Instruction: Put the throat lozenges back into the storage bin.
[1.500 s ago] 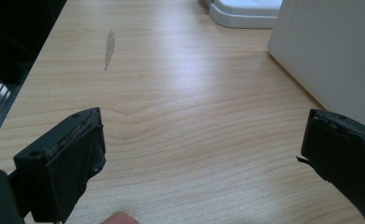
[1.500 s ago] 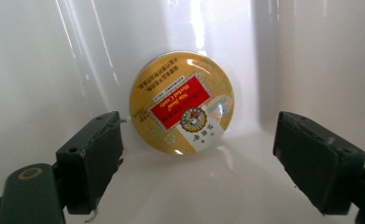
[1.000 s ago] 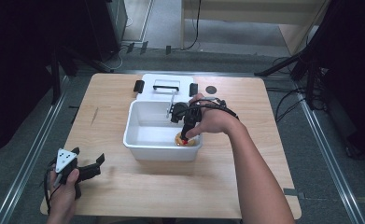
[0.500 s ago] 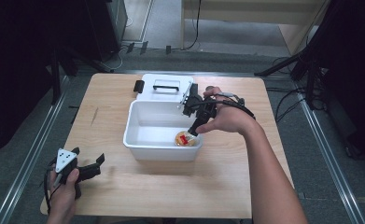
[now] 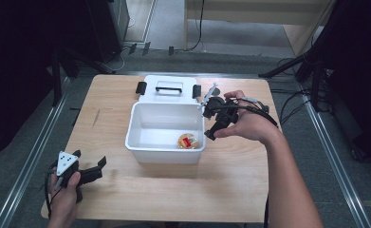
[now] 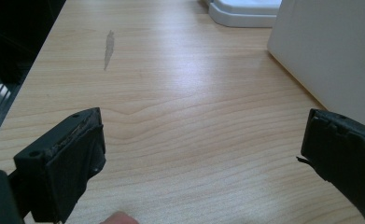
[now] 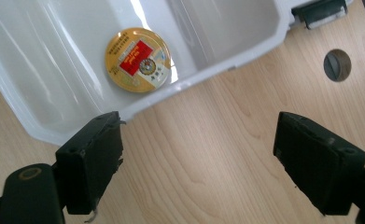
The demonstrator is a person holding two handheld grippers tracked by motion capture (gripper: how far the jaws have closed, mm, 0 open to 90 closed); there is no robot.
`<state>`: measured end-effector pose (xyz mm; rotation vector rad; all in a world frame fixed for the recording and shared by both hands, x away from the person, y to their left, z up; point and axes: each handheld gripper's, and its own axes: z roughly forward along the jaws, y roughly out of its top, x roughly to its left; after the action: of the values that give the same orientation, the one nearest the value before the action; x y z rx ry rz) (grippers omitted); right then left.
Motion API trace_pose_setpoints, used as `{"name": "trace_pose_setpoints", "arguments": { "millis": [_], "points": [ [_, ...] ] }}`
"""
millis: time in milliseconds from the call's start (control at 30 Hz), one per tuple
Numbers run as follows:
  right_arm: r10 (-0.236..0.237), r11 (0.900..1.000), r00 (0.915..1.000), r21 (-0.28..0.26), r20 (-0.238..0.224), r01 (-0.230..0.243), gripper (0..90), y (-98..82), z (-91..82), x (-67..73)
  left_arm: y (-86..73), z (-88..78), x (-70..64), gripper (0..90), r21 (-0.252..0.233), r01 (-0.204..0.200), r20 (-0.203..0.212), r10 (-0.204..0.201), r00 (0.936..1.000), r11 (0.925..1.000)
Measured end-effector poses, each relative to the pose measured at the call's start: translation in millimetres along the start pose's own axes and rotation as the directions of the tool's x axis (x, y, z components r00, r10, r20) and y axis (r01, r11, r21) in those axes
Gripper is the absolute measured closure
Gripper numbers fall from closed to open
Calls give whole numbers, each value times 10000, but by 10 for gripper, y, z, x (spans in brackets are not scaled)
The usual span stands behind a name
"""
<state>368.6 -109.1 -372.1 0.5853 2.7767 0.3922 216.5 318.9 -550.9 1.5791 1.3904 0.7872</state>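
A white plastic box (image 5: 140, 147) stands open in the middle of the wooden table. On its floor, near the front right corner, lies a round golden tin with a red label (image 5: 188, 141), also seen from above (image 7: 139, 59). My right gripper (image 5: 208, 121) hovers over the table just outside the box's right rim. Its jaws are open with nothing between them (image 7: 199, 149). My left gripper (image 5: 89, 158) rests low at the front left of the table. It is open too (image 6: 203, 149) and points toward the box's white wall (image 6: 329, 56).
The box's white lid (image 5: 169, 89), with a handle and black latches, lies behind the box. A small round hole (image 7: 337, 65) is in the tabletop right of the box. A grey smear (image 6: 108, 46) marks the wood at the left. Dark floor and metal rails surround the table.
My right gripper has come up out of the box and moved right past its rim, leaving the round tin on the box floor. The left gripper has stayed put.
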Motion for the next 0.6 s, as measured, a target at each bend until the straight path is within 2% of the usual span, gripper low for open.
{"name": "trace_pose_setpoints", "arguments": {
  "millis": [33, 133, 300, 367, 500, 567, 600],
  "points": [
    [114, 9999, 9999, -34, 42, -114, 158, -78, 3, -8, 0, -4, 2, 2, 16, -12, 32, 12, 10000, 10000],
    [204, 9998, 9998, -61, 12, -204, 154, -139, 10, -9, -1, -6, 3, 2, 9, -37, 34, 37, 10000, 10000],
    [726, 9972, 9974, -182, -22, -726, 147, -378, 34, -23, 0, -3, 1, 2, 11, -25, 10, 25, 10000, 10000],
    [786, 9967, 9969, -180, 9, -786, 146, -418, 38, -30, 0, -2, 0, 2, 31, -40, 7, 40, 10000, 10000],
    [1147, 9932, 9933, -201, 104, -1145, 142, -583, 61, -46, -1, -4, -1, 2, 17, -52, 5, 52, 10000, 10000],
    [1558, 9876, 9877, -235, 156, -1554, 140, -717, 98, -50, -1, -5, 0, 2, 14, -63, 9, 63, 10000, 10000],
    [1558, 9876, 9877, -235, 156, -1554, 140, -717, 98, -50, -1, -5, 0, 2, 14, -63, 9, 63, 10000, 10000]
  ]
}}
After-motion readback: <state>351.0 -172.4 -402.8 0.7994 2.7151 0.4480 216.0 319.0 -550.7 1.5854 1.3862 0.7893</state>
